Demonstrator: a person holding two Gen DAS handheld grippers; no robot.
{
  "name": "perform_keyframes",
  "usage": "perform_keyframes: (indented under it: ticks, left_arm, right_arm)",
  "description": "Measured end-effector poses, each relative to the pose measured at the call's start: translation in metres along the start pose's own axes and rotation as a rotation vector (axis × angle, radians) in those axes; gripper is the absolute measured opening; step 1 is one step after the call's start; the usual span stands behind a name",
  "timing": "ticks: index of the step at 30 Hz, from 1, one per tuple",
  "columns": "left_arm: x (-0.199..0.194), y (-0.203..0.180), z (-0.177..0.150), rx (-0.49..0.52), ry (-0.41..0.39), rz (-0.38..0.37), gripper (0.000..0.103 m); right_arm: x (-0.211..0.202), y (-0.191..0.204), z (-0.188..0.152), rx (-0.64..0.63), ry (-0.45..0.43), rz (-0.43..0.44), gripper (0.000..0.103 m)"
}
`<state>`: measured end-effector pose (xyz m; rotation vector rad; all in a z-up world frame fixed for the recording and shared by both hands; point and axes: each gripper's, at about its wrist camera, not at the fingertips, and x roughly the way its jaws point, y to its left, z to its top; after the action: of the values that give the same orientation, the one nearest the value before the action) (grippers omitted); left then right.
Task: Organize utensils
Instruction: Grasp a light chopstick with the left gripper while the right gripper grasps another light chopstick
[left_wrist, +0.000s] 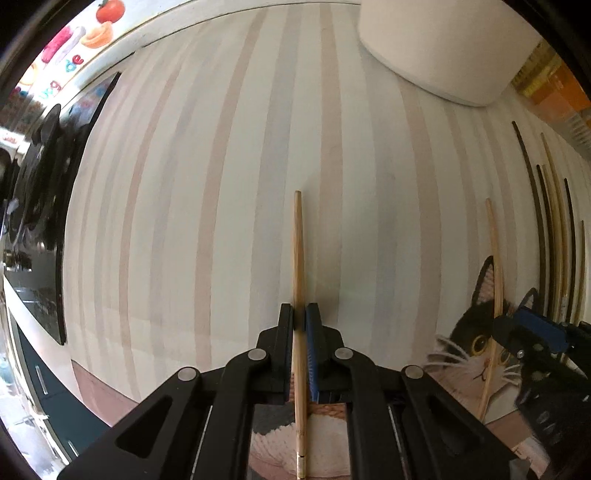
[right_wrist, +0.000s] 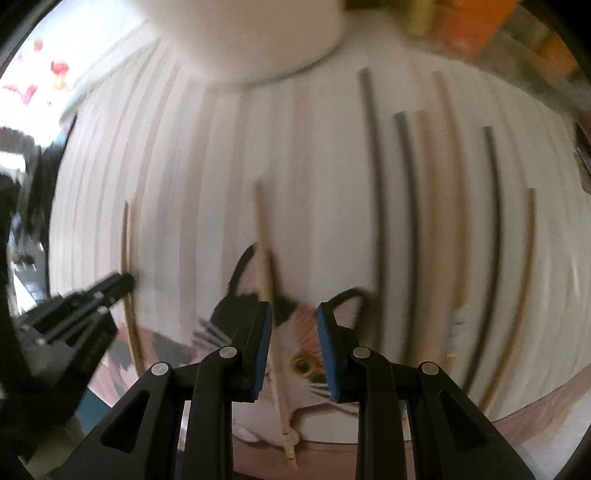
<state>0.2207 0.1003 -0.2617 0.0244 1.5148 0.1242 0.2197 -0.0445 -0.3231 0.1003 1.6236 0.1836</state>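
Note:
My left gripper (left_wrist: 300, 314) is shut on a light wooden chopstick (left_wrist: 298, 258) that points forward over the striped mat (left_wrist: 184, 203). It also shows in the right wrist view (right_wrist: 127, 258), held by the left gripper (right_wrist: 125, 282). A second wooden chopstick (right_wrist: 267, 295) lies on the mat across the cat picture (right_wrist: 303, 350), just left of my open right gripper (right_wrist: 294, 314); it also shows in the left wrist view (left_wrist: 495, 280) beside the right gripper (left_wrist: 517, 325). Several dark and wooden chopsticks (right_wrist: 424, 221) lie in a row to the right.
A white round container (left_wrist: 443, 48) stands at the far edge of the mat, also seen blurred in the right wrist view (right_wrist: 243, 33). Dark objects (left_wrist: 40, 177) sit off the mat's left edge. Orange packaging (left_wrist: 557, 88) lies at far right.

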Motion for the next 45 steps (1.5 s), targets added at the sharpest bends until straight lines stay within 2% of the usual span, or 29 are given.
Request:
perform_keyframes:
  ticks: [4,6,8,12,18,20,21,22,26,28,30,35,37,38,42,45]
  left_arm:
    - [-0.004,-0.003,-0.002,-0.012,-0.002,-0.002,0.004]
    - [0.002,-0.010,0.006,-0.017,0.005,-0.025,0.004]
    - [0.001,-0.014,0.007,-0.020,0.013,-0.053,0.004]
    - [-0.001,-0.030,0.010,-0.007,0.002,-0.064,0.004]
    - [-0.005,-0.044,0.012,0.060,-0.005,-0.055,0.005]
    - [-0.004,-0.048,0.014,0.070,0.002,-0.058,0.005]
    - [0.001,-0.052,0.029,0.075,0.005,-0.057,0.005]
    - [0.001,-0.054,0.029,0.078,0.006,-0.056,0.005]
    - [0.006,-0.061,0.026,0.073,0.009,-0.055,0.005]
    - [0.007,-0.061,0.028,0.070,0.011,-0.061,0.005]
    - [0.001,-0.059,0.033,0.067,0.012,-0.067,0.005]
    - [0.004,-0.041,0.033,0.063,0.012,-0.077,0.005]
    - [0.006,-0.037,0.031,0.064,0.010,-0.077,0.005]
    - [0.006,-0.037,0.031,0.065,0.011,-0.076,0.005]
    - [0.013,-0.036,0.029,0.055,0.015,-0.070,0.005]
    - [0.016,-0.032,0.036,0.015,0.026,-0.098,0.005]
  right_arm:
    - [0.007,0.024,-0.010,-0.093,0.002,-0.112,0.026]
    - [0.009,0.031,-0.009,-0.099,-0.005,-0.161,0.010]
    - [0.009,0.031,-0.010,-0.064,-0.025,-0.193,0.007]
    - [0.003,0.006,-0.004,0.057,-0.032,-0.167,0.007]
    - [0.000,-0.011,-0.002,0.088,0.030,-0.102,0.008]
    - [0.000,-0.019,-0.003,0.084,0.050,-0.104,0.010]
    - [0.000,-0.018,-0.007,0.076,0.054,-0.110,0.010]
    - [0.000,-0.021,-0.013,0.069,0.055,-0.117,0.011]
    - [-0.002,-0.012,-0.028,0.047,0.051,-0.169,0.010]
    - [0.006,0.012,-0.025,0.036,0.036,-0.185,0.007]
    - [0.006,0.022,-0.025,0.004,0.008,-0.188,0.007]
    - [0.007,0.035,-0.025,-0.027,0.015,-0.184,0.007]
    - [0.004,0.031,-0.017,-0.030,0.028,-0.186,0.007]
    - [0.005,0.038,0.002,-0.030,0.033,-0.188,0.007]
    - [0.003,0.040,0.004,-0.034,0.053,-0.198,0.008]
    - [0.010,0.028,0.014,-0.017,0.048,-0.192,0.007]
